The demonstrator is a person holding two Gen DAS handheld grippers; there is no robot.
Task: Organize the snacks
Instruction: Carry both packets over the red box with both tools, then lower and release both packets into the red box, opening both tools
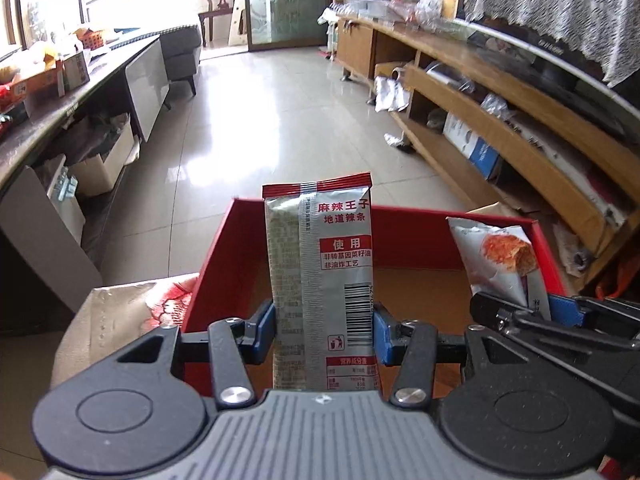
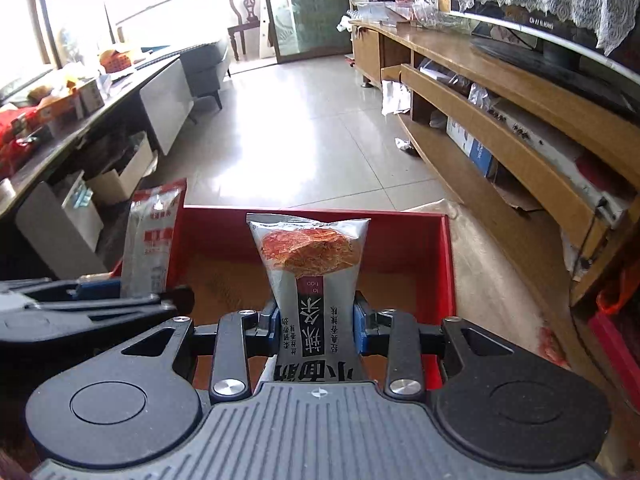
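Each tool (image 1: 325,330) (image 2: 316,326) clamps a snack packet (image 1: 322,264) (image 2: 310,264) over the red box (image 1: 420,240).

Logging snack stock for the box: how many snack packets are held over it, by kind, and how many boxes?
Silver-and-red spicy strip packet: 1
Clear packet showing an orange-red snack: 1
Red box: 1
Total: 3

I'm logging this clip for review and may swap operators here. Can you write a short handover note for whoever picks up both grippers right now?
Left gripper: shut on a silver-and-red spicy strip packet, held upright over the red box.
Right gripper: shut on a silver snack packet with a red food picture, also over the box.
Done: both packets picked up and brought to the box.
Left: lower and release both; the visible part of the box floor looks empty.
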